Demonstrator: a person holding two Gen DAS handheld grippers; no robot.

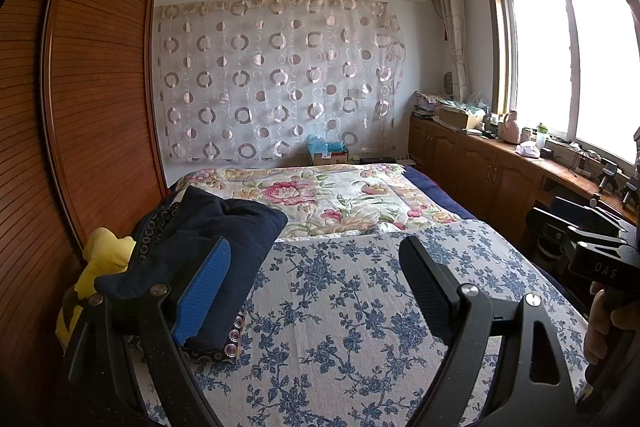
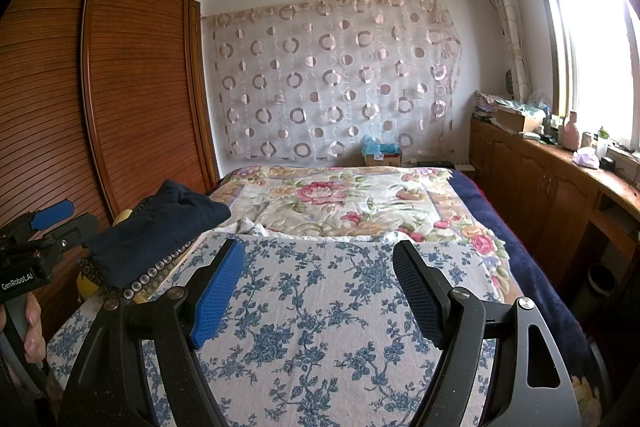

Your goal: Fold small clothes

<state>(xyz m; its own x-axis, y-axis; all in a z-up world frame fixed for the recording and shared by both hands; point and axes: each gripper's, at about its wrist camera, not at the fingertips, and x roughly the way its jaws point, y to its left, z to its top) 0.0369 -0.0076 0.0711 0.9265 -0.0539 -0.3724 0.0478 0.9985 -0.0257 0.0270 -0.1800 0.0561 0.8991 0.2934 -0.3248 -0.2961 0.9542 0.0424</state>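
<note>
A pile of dark navy clothes (image 1: 224, 231) lies on the left side of the bed on a patterned cloth, with a yellow garment (image 1: 104, 259) behind it by the wardrobe. The pile also shows in the right wrist view (image 2: 160, 227). My left gripper (image 1: 316, 291) is open and empty above the blue-flowered sheet (image 1: 352, 307), its blue finger next to the pile. My right gripper (image 2: 320, 291) is open and empty above the same sheet (image 2: 320, 347). Each gripper shows at the edge of the other's view.
A brown slatted wardrobe (image 1: 92, 99) stands close along the bed's left side. A floral quilt (image 1: 320, 199) covers the far half of the bed. Low wooden cabinets (image 1: 480, 163) with clutter run under the window at right. A cardboard box (image 1: 328, 155) sits beyond the bed.
</note>
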